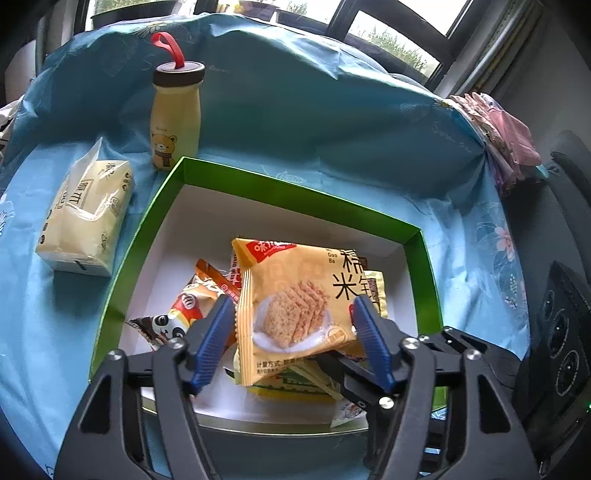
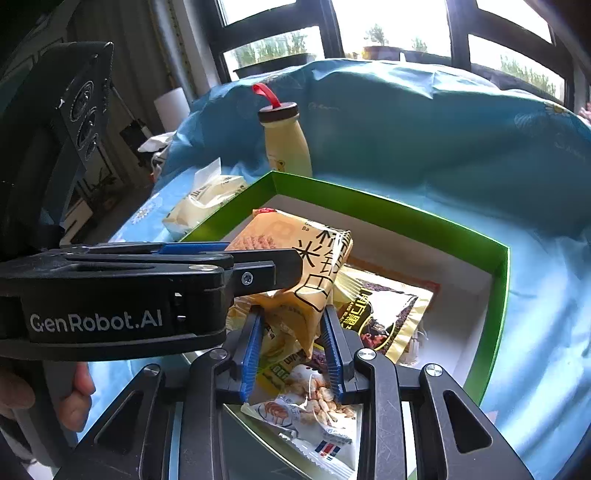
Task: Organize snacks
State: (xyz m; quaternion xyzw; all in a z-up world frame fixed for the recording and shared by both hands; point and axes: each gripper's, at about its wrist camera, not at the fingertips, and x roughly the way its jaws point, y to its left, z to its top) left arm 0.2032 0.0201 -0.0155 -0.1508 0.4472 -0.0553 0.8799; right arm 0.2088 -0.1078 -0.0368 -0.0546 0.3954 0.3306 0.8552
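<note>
Several packets already lie in your green box [image 1: 424, 258]; both grippers, left [image 1: 291, 314] and right [image 2: 293, 325], pinch the rice-cracker bag [image 1: 291, 295] above it.

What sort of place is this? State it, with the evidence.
Probably a room in a home, not a lab or shop. A wrinkled blue floral bedsheet serves as a tablecloth, large dark-framed windows show plants outside, and household items stand about: a bear-print bottle and a tissue pack.

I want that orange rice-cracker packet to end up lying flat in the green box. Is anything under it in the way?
Yes. The orange rice-cracker packet is held above the green box, over other snack packets: a panda-print packet to its left and a dark-printed packet to its right. The white floor at the back is bare.
</note>
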